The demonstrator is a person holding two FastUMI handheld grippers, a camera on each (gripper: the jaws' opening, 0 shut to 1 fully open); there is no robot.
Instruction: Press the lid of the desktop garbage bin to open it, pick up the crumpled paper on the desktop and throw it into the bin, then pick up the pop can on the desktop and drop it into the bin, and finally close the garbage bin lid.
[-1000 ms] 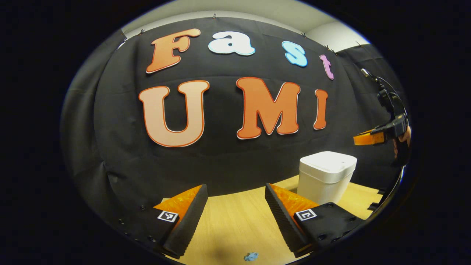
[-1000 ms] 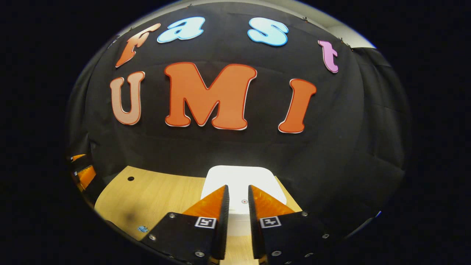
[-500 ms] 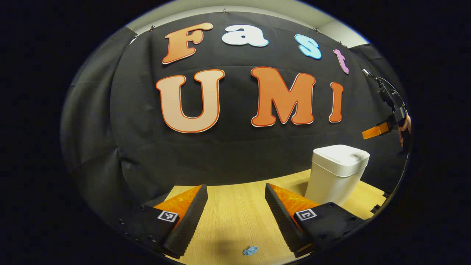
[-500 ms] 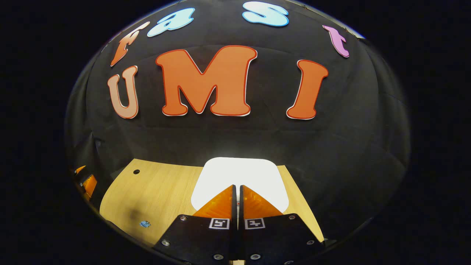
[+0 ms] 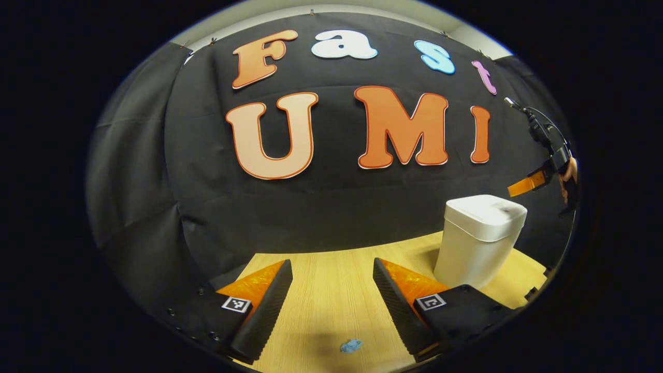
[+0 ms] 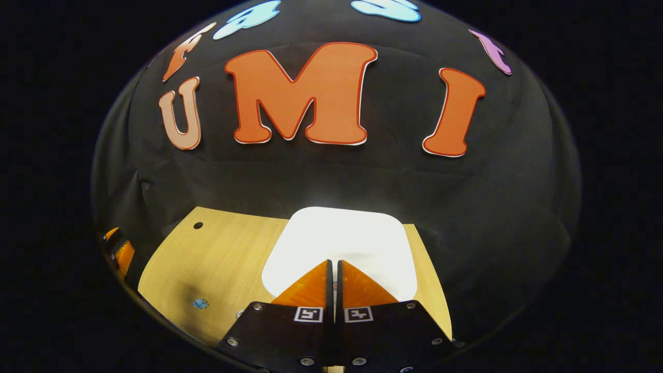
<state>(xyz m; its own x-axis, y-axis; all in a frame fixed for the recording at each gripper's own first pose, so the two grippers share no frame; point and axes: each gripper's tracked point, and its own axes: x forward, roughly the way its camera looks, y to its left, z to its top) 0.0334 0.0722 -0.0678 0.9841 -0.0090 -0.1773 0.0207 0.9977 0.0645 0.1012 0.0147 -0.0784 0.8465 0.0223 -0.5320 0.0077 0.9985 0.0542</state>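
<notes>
The white garbage bin (image 5: 479, 243) stands on the wooden table at the right of the left gripper view, its lid (image 6: 339, 235) down. My right gripper (image 6: 334, 262) is shut with nothing between its fingers and hovers just over the lid's near edge. The left gripper view shows that same right gripper (image 5: 528, 182), held by a hand (image 5: 568, 176), slightly above the lid; contact cannot be told. My left gripper (image 5: 332, 263) is open over the table, left of the bin. A small blue crumpled scrap (image 5: 351, 345) lies on the table below and between its fingers, also the blue scrap (image 6: 200, 303).
The wooden table (image 5: 336, 290) runs back to the black cloth wall. A small round hole (image 6: 198, 225) sits in the table's far left corner. My left gripper (image 6: 118, 252) appears at the far left edge of the right gripper view.
The right gripper's fingers went from slightly apart to shut and it moved forward and closer over the bin lid. The left gripper shifted slightly, so the bin now sits farther right in its view.
</notes>
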